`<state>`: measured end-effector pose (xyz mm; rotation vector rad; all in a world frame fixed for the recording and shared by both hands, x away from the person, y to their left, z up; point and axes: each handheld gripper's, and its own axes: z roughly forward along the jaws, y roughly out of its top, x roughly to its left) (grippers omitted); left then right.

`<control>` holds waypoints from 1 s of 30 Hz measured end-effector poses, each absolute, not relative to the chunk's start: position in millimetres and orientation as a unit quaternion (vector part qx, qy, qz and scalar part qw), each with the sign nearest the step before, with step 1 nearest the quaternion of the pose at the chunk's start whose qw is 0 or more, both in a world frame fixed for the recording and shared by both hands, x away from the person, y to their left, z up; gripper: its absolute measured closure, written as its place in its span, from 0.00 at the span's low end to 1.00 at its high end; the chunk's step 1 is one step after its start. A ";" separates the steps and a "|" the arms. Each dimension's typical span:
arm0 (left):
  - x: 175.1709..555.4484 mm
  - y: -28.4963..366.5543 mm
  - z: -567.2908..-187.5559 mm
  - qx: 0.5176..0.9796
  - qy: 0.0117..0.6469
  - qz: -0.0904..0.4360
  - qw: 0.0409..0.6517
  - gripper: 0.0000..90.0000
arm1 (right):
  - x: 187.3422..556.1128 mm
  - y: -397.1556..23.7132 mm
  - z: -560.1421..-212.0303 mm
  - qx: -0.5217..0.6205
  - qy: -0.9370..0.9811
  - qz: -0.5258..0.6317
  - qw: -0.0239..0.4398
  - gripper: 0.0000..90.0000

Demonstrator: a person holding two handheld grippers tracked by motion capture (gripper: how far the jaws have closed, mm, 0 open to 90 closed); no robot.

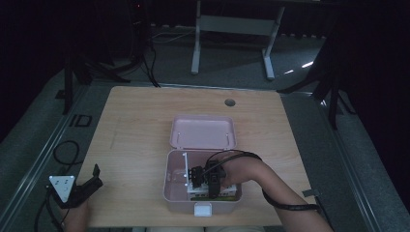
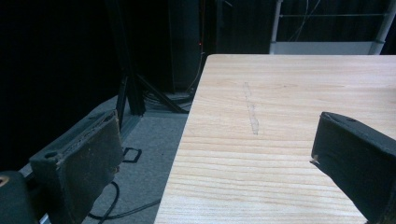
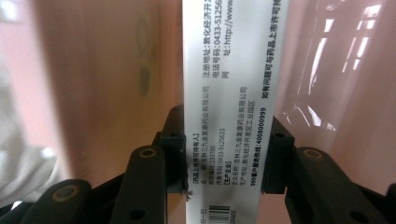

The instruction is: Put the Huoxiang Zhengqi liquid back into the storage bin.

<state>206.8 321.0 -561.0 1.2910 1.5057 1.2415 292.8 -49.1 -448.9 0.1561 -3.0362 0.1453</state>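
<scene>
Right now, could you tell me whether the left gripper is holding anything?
No, the left gripper is open, with bare table showing between its jaws.

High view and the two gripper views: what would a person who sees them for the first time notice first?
The pink box near the front middle of the wooden table draws the eye, its lid laid open behind it. The right gripper reaches down into it, clamped on a white printed carton seen close against the pink wall. At the table's front left corner the left gripper rests open, holding nothing.
</scene>
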 end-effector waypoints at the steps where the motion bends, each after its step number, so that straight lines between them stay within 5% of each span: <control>1: 206.8 321.0 -561.0 0.508 0.592 0.489 0.390 0.02 | 292.8 -49.7 -451.2 0.050 -0.996 0.047 0.051 0.68; 18: 207.1 320.5 -561.2 0.510 0.592 0.489 0.387 0.02 | 294.4 -57.0 -458.9 0.039 -0.996 0.039 0.066 0.61; 30: 207.5 320.1 -561.4 0.511 0.591 0.490 0.386 0.02 | 300.7 -69.4 -402.9 0.030 -0.999 0.007 0.039 0.56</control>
